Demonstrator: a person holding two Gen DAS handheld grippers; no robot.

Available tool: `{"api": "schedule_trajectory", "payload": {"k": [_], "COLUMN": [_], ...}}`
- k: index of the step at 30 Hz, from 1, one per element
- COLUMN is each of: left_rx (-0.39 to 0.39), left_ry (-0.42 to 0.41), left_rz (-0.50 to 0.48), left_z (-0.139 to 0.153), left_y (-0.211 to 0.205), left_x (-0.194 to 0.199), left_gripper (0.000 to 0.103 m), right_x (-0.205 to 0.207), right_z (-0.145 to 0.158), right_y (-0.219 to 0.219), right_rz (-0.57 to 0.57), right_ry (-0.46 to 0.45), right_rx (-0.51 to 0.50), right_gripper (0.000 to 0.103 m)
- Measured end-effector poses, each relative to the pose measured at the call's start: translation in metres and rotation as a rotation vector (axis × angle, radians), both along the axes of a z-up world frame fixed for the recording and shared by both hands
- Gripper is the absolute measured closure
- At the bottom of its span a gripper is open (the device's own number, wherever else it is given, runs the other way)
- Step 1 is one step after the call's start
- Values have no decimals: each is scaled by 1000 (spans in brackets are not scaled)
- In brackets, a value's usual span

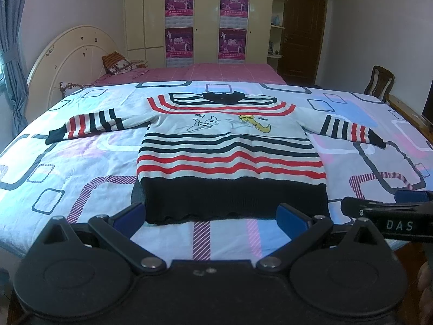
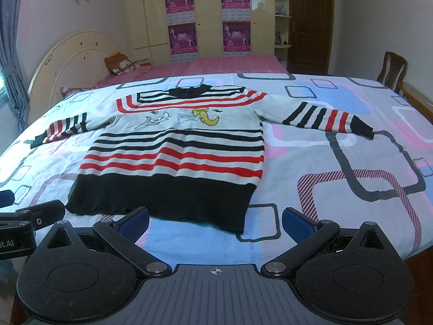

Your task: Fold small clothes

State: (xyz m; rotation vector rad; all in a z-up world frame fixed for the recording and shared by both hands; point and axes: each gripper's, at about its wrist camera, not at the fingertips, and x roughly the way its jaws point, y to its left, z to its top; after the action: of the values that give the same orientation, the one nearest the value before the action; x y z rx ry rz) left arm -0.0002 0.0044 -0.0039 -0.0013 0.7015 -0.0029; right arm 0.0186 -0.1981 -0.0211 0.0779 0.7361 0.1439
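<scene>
On the patterned quilt [image 1: 81, 162] covering the near bed, a small striped knit sweater [image 1: 230, 151] lies face up and flat, both sleeves stretched out sideways, its collar at the far end and its black ribbed hem [image 1: 235, 200] nearest the cameras. The left gripper [image 1: 211, 218] hovers just short of that hem with its jaws spread wide and nothing between them; the right gripper [image 2: 215, 223] sits beside it toward the hem's right corner, equally wide open and empty.

The sweater looks light, soft and limp, so it will likely sag and drape from any single pinch point instead of keeping its shape. The knit should grip well against the blue pads [image 2: 135, 220] and is unlikely to slip. Sensible holds are probably the black cuffs [image 2: 364, 127] for bringing each sleeve across the chest, then the two hem corners, lifted together so the body folds evenly toward the collar [image 1: 222, 97].
</scene>
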Motion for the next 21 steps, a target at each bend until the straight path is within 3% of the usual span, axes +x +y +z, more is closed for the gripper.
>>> {"api": "schedule_trajectory", "payload": {"k": [21], "left_rx": [4], "left_ry": [0], "left_rz": [-6], "left_z": [0], "left_y": [0], "left_x": [0], "left_gripper": [0], "right_x": [0], "right_z": [5], "right_y": [0], "right_rz": [1], "right_ry": [-4], "right_rx": [1], "right_gripper": [0]}}
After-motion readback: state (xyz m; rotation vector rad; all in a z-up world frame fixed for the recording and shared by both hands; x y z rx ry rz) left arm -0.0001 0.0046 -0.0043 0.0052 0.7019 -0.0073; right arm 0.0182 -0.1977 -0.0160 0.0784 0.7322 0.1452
